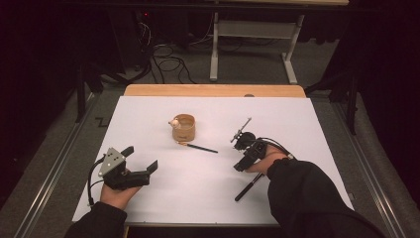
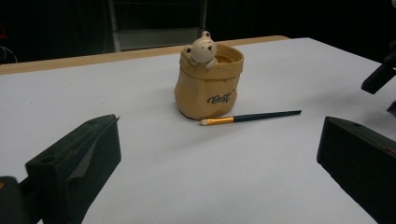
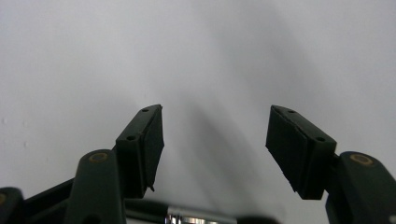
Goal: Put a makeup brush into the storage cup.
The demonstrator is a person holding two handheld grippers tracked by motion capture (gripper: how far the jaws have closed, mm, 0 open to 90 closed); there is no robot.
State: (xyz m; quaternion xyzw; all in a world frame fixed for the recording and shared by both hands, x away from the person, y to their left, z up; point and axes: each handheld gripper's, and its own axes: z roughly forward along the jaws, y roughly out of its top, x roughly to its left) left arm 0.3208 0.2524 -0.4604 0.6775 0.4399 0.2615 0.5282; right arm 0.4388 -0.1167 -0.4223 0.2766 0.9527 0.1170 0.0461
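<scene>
The left gripper (image 1: 143, 158) rests at the near left of the white table (image 1: 148, 198), w/ jaws wide apart and nothing between them. It points toward the tan bag-shaped pot (image 1: 183, 127), which stands upright in the middle of the table, a bit to the far side. A small bear figure (image 1: 174, 122) sits on the pot's left rim. A thin brush (image 1: 197, 147) lies flat just near of the pot, its gold ferrule close to the pot's base.

The right gripper (image 3: 215, 140) is at the near right, approx. half open, jaws empty above bare table. A black pen-like tool (image 1: 248, 187) lies near it, beside the right hand (image 1: 265, 163).
</scene>
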